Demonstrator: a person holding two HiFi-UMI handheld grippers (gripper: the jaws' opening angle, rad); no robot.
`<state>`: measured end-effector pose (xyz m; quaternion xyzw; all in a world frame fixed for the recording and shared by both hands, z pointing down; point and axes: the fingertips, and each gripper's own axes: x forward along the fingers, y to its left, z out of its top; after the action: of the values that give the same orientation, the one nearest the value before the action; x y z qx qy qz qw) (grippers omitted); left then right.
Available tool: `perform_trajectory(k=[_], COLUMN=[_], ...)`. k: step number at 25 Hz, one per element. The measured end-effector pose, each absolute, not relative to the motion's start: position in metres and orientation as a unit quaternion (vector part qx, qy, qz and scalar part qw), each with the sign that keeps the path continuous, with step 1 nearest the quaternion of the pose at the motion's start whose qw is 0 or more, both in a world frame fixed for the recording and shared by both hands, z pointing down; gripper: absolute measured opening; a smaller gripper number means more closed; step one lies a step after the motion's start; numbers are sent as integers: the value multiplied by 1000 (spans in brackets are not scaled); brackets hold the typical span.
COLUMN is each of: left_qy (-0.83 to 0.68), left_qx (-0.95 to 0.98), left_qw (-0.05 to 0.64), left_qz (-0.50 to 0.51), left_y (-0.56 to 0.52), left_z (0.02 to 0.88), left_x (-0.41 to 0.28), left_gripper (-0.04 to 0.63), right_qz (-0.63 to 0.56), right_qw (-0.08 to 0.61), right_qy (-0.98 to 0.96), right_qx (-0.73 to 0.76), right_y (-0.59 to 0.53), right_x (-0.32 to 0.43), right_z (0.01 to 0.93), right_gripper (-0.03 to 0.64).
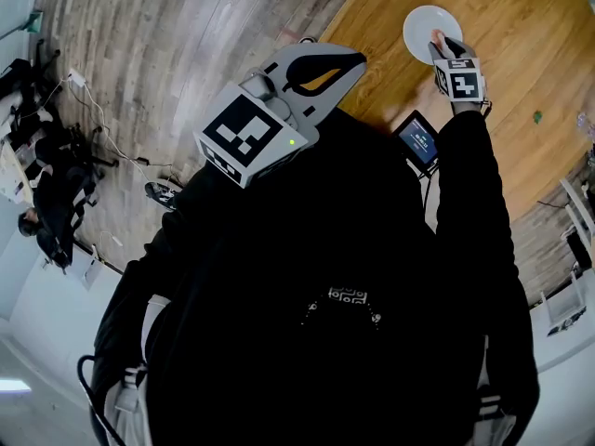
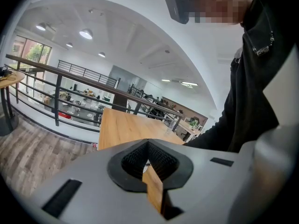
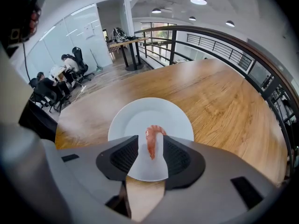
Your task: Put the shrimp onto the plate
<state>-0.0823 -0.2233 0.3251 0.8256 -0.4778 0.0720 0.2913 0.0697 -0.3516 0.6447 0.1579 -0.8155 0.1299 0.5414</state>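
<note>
An open office hall is seen, with a plank floor (image 1: 167, 45), a dark railing (image 3: 224, 45) and round ceiling lamps. The middle of the right gripper view is filled by a large round wooden worktop (image 3: 224, 101). On it, at the centre of that view, a white plate (image 3: 135, 120) stands.

The right claw (image 3: 150, 137) is pointed steeply down at the plate and is released: its jaws stand wide, and neither pad is pressed on anything. The shrimp (image 3: 152, 141) is seen between them, over the near part of the plate. It cannot be told for certain whether it already lies on the plate. The left claw (image 2: 147, 142) is held up at the centre left of the head view, clenched on nothing.

The placing step is judged to be all but done. The jaws are best kept wide and drawn back along their own line, so that the shrimp is not dragged over the rim. The pad nearer the shrimp should be watched for sticking.

No brand can be read. The marker cube (image 1: 462, 80) bears only black-and-white squares. The writing on the small lit screen (image 1: 416, 140) is too small to read.
</note>
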Motion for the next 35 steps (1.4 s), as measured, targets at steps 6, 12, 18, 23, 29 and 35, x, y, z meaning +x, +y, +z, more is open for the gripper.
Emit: perform_trajectory(k=[6, 12, 18, 23, 29, 35], left_qy=[-469, -450, -392, -354, -302, -262], left_qx=[841, 858, 895, 918, 943, 957], left_qw=[263, 242, 208, 175, 137, 125], left_qz=[64, 54, 39, 23, 5, 1], left_y=[-223, -228, -268, -297, -313, -307], left_z=[313, 295, 310, 281, 266, 234], left_x=[-78, -86, -78, -60, -33, 6], left_gripper=[0, -2, -2, -2, 0, 0], right_qz=[131, 179, 242, 207, 137, 124], right_qw=[531, 402, 176, 92, 41, 35], right_qy=[-818, -864, -918, -941, -950, -944], right_qx=[178, 243, 259, 253, 277, 305], right_y=[-348, -356, -358, -348, -316, -300], right_x=[78, 51, 21, 23, 42, 73], right_z=[630, 540, 417, 310, 251, 220], right_gripper=[160, 138, 29, 18, 17, 17])
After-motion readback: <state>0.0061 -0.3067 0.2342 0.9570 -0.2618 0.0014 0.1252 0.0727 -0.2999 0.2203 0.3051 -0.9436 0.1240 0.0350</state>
